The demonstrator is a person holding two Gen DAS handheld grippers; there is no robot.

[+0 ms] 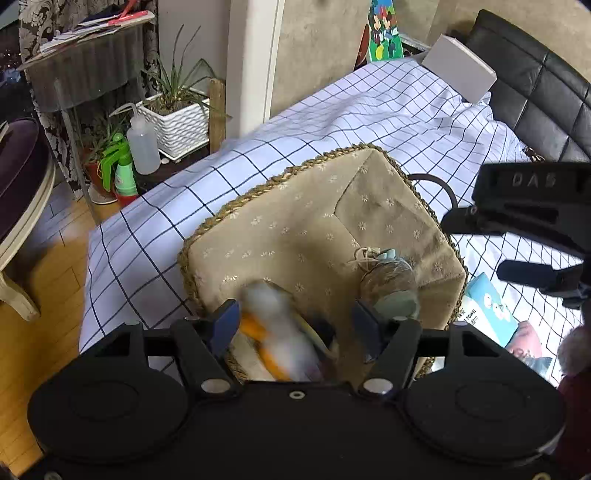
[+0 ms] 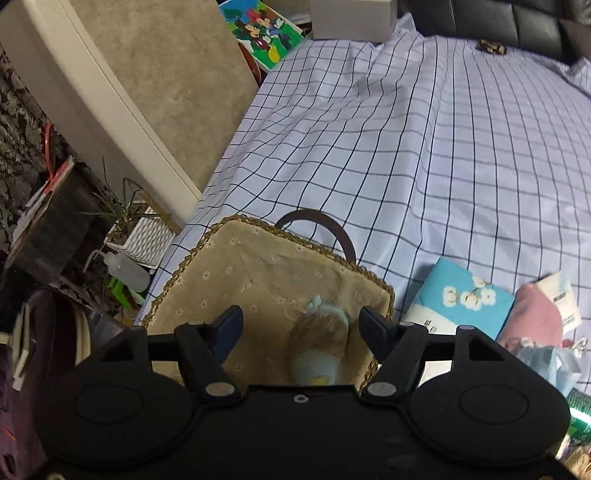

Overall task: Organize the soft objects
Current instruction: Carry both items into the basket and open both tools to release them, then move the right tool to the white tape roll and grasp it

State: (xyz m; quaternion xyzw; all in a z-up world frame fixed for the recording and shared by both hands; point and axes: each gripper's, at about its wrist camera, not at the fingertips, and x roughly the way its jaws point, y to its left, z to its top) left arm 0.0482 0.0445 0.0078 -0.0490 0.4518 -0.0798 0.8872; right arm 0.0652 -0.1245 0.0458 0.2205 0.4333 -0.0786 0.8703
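Drop step: both over the lined basket [image 1: 295,221]. Left gripper [image 1: 295,325] jaws apart, blurry orange-white plush [image 1: 273,332] loose between them. Right gripper [image 2: 301,328] also apart, sachet toy [image 2: 319,343] lying inside. Next, I reckon: fetch pink item [image 2: 535,317] off the bed.

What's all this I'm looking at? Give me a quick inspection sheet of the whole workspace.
Surface: bed with checked sheet, wrinkled.
Job's things: lined woven basket on the bed; a blue-and-tan pouch inside it; a blurred white-and-orange soft toy at its near edge.
Clutter: blue flowered packet, pink cloth and a white box on the bed.
Grippers: left claw open around the toy, pads not pressing it; right claw open above the pouch, holding nothing.
Cables: nothing seen.
Surroundings: potted plant, squeeze bottle, black headboard, wooden floor.
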